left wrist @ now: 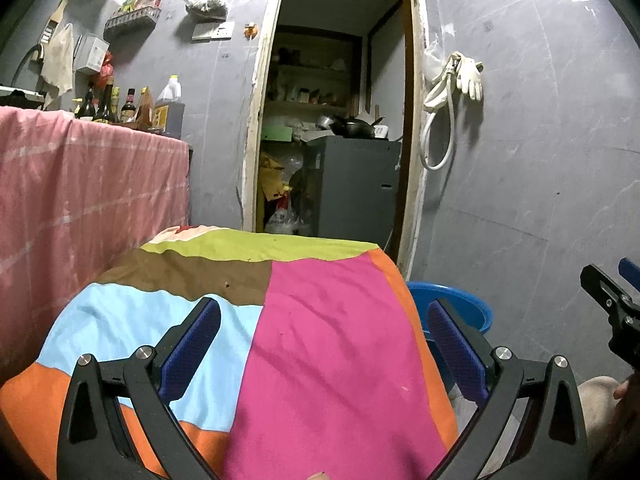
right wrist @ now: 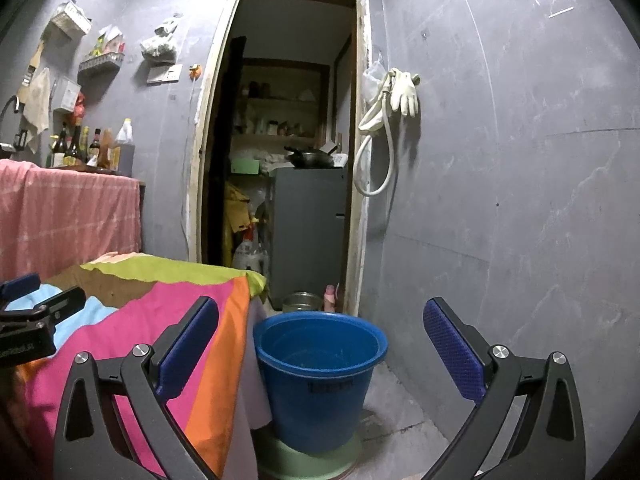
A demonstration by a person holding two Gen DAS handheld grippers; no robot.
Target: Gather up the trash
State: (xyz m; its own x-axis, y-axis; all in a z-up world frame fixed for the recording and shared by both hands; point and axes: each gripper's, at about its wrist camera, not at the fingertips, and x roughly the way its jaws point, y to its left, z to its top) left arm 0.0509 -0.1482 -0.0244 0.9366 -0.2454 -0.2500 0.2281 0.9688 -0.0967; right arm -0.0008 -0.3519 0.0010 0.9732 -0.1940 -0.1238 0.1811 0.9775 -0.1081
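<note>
The left gripper (left wrist: 324,344) is hovering spread wide over the patchwork cloth (left wrist: 320,320); the right gripper (right wrist: 320,344), equally spread, is facing the blue bucket (right wrist: 320,376), whose inside only its view shows.

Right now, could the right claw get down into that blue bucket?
Probably yes. The right claw hangs open, holding nothing, with the blue bucket straight ahead, its mouth uncovered. The colourful cloth lies off to the left.
</note>
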